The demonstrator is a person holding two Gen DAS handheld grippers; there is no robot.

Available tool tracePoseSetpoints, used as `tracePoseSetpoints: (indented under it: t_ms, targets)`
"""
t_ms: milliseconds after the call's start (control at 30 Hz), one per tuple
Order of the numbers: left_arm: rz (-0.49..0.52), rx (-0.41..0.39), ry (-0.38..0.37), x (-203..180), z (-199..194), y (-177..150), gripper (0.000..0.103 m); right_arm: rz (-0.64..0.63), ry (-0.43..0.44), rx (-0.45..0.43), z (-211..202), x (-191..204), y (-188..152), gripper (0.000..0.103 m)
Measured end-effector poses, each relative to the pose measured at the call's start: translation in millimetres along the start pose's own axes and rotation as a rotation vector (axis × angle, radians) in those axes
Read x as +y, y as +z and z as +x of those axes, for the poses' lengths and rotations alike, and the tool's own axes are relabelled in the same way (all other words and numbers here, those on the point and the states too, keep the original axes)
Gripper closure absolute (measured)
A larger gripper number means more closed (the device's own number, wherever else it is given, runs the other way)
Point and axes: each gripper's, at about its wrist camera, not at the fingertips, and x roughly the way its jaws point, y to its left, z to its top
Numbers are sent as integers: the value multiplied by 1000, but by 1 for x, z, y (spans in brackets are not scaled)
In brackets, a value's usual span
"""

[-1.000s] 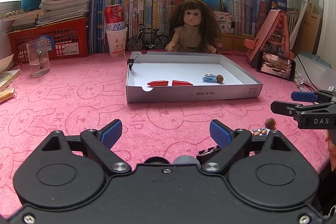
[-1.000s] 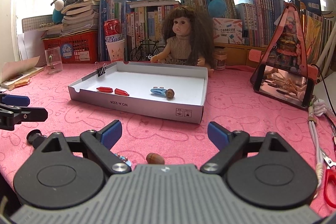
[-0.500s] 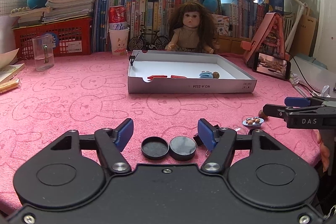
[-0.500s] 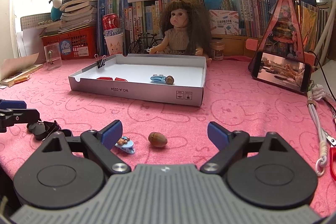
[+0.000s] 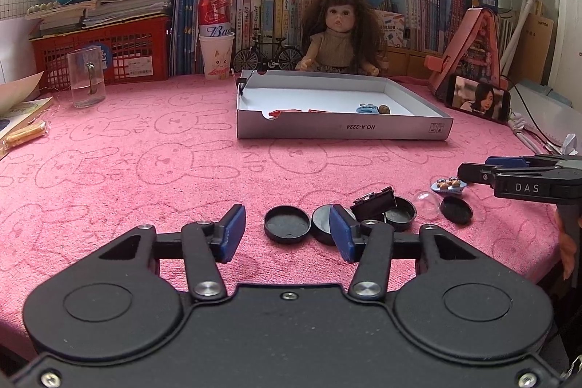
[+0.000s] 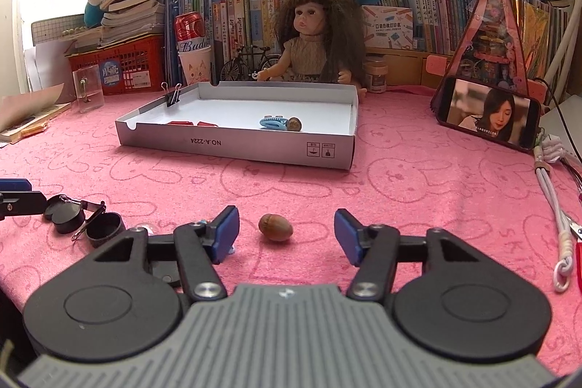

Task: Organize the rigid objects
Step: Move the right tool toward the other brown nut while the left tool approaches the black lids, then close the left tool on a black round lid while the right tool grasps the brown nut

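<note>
**Both claws closing over small items near the table edge**

The right gripper [image 6: 286,235] is set low over the pink cloth [image 6: 418,191] so that the acorn [image 6: 275,227] lies between its jaws, which are closing but not yet touching it. The acorn is laid on its side, its long axis running across the view, cap end to the left.

The left gripper [image 5: 287,233] is likewise closing around a round black lid [image 5: 287,225], lying flat with its hollow upward; no contact is seen. The white box tray [image 5: 343,130], well beyond, is judged the destination.
</note>
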Motion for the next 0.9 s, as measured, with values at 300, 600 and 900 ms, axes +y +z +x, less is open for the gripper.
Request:
tracePoseSetpoints:
  t_ms: [300, 600, 900]
  targets:
    - [48, -15, 46, -10, 11, -5, 53, -16, -35, -12, 2, 6, -2, 41]
    - [-3, 12, 55, 2, 6, -7, 57, -29, -65, -11, 2, 7, -3, 51]
    - [4, 13, 67, -4, 16, -9, 58, -35, -54, 9, 5, 10, -5, 55]
